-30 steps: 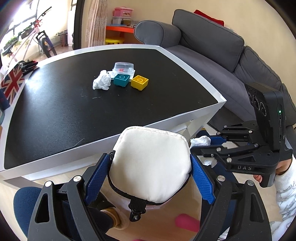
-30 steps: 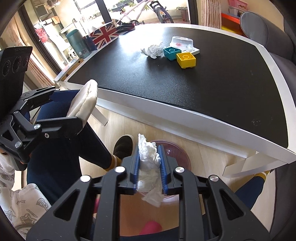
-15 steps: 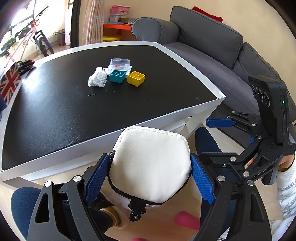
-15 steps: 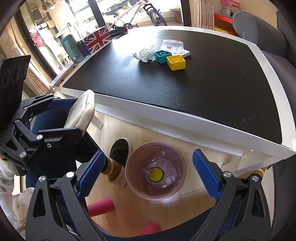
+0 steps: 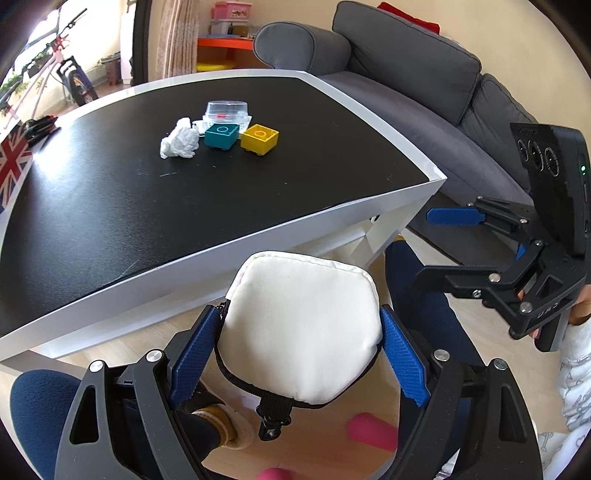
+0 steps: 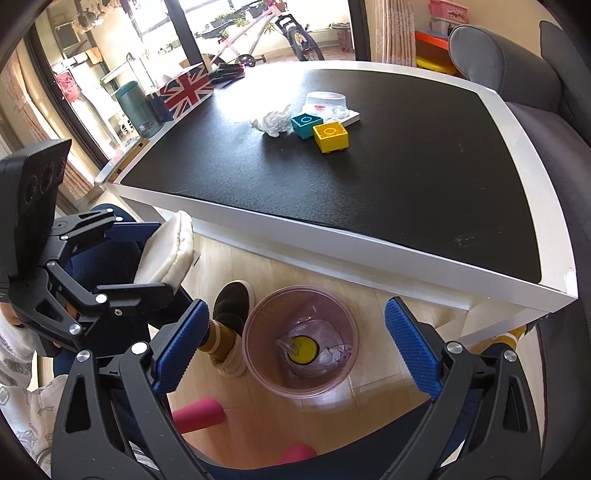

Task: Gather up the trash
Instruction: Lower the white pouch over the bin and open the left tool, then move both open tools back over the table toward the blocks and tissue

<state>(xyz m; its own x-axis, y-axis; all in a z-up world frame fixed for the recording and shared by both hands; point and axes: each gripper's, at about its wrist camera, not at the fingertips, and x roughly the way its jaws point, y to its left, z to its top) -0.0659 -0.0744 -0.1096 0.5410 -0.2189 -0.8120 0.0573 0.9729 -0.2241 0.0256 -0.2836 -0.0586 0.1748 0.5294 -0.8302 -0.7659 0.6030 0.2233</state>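
Tissue (image 6: 334, 355) in bin (image 6: 258, 373), below fingers (image 6: 413, 350)

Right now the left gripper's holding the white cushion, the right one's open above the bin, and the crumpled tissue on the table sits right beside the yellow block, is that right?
Not quite. In the left wrist view the crumpled tissue sits beside the teal block; the yellow block is on that block's far side. The rest holds: the left gripper holds the white cushion, and the right gripper is open above the bin.

A home living room.
A grey sofa (image 5: 424, 74) stands right of a low black-topped table (image 5: 184, 206); far off, a bicycle (image 6: 258, 33) by the window and toy boxes (image 5: 231, 9).
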